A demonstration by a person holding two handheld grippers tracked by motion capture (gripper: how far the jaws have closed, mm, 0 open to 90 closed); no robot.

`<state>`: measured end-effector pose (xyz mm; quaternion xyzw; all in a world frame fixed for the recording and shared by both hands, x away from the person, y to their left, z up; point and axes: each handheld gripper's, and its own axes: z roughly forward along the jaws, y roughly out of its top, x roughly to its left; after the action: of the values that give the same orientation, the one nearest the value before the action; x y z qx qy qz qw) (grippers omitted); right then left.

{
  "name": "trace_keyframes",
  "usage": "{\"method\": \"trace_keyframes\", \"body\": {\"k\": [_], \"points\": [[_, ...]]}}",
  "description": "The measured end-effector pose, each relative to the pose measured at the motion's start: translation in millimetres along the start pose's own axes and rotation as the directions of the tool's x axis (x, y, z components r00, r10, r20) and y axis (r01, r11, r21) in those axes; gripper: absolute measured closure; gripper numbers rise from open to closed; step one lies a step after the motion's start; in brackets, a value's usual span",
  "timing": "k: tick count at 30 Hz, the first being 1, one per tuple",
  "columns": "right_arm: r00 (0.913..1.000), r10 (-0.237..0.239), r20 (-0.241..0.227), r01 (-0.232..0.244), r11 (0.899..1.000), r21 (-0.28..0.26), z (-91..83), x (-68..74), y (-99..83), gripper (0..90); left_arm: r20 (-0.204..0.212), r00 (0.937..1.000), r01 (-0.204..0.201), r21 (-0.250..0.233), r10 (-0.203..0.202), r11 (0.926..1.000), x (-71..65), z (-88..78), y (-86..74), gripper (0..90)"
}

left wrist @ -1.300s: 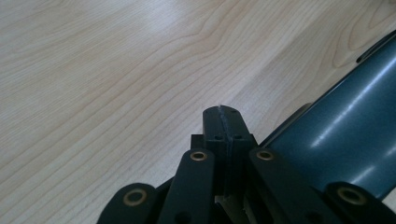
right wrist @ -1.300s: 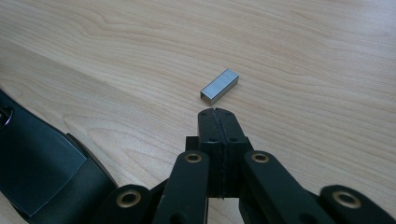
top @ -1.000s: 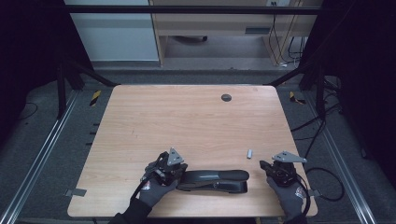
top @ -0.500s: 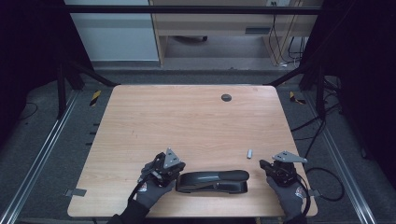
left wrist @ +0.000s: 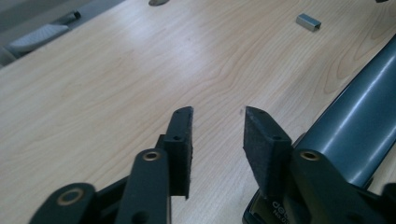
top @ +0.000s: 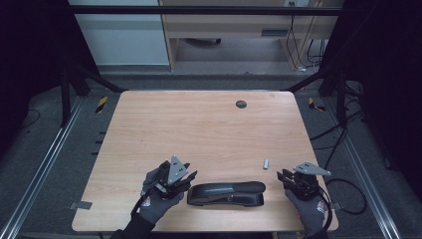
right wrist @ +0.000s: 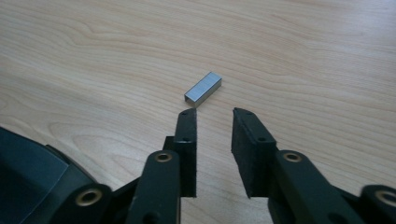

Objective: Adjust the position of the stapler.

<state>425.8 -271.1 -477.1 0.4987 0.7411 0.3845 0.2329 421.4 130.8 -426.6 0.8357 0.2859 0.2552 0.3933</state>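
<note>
A long dark stapler (top: 226, 193) lies flat near the table's front edge, also seen as a bluish-grey body (left wrist: 359, 135) and a dark corner (right wrist: 32, 172). My left gripper (top: 190, 177) is open just off the stapler's left end, its jaws (left wrist: 217, 116) over bare wood with the stapler beside the right jaw. A small silver strip of staples (top: 265, 163) lies right of the stapler's far end. My right gripper (top: 282, 175) is open and points at the strip (right wrist: 202, 88), which sits just beyond the left fingertip. The strip shows far off as well (left wrist: 308, 21).
The wooden table (top: 209, 129) has a dark round grommet (top: 241, 104) at the back, right of centre. The right gripper's cable (top: 351, 199) loops off the table's right edge. A yellow-black piece (top: 102, 103) lies on the floor at the left.
My left gripper has shifted slightly left and away from the stapler's end. The stapler, the staple strip and the right gripper have kept their places.
</note>
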Motion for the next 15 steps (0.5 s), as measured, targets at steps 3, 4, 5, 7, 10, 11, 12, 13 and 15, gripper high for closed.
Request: {"method": "trace_keyframes", "body": {"k": [3,4,5,7,10,11,12,13,15], "points": [[0.9999,0.007,0.013,-0.007,1.0,-0.006,0.4,-0.9,-0.6,67.3,-0.007,0.9997,-0.023,-0.015,0.023,0.9996,-4.4,-3.4,3.0,55.7],[0.9998,0.004,0.017,-0.004,1.0,-0.007,0.8,-1.4,-0.6,65.9,-0.009,0.9994,-0.034,-0.017,0.033,0.9993,-6.1,-4.5,4.3,53.8],[0.9998,0.002,0.021,-0.002,1.0,-0.01,1.2,-1.7,-0.6,64.7,-0.01,0.999,-0.043,-0.019,0.043,0.9989,-7.2,-5.1,5.3,51.6],[0.9995,0.011,0.028,-0.01,1.0,-0.007,1.5,-1.2,-0.5,62.0,-0.011,0.9985,-0.054,-0.021,0.054,0.9983,-11.1,-6.8,8.1,47.8],[0.999,-0.001,0.044,0.001,1.0,-0.004,2.9,-2.2,-0.7,59.5,-0.027,0.9964,-0.082,-0.016,0.081,0.9965,-17.7,-8.6,11.9,42.9],[0.9988,-0.003,0.048,0.003,1.0,-0.004,3.0,-2.3,-0.6,58.9,-0.027,0.9956,-0.09,-0.014,0.09,0.9958,-19.9,-9.1,13.0,42.1],[0.9987,-0.004,0.05,0.004,1.0,-0.004,3.0,-2.4,-0.5,58.2,-0.028,0.9946,-0.101,-0.012,0.1,0.9948,-22.2,-9.7,14.2,41.5],[0.9985,-0.004,0.054,0.004,1.0,-0.004,3.2,-2.4,-0.5,57.6,-0.028,0.9935,-0.111,-0.008,0.111,0.9938,-24.6,-10.1,15.4,40.5],[0.9984,-0.005,0.056,0.005,1.0,0.002,3.4,-2.9,-0.4,57.1,-0.029,0.9908,-0.132,-0.003,0.132,0.9912,-30.9,-12.1,18.7,38.7]]}}
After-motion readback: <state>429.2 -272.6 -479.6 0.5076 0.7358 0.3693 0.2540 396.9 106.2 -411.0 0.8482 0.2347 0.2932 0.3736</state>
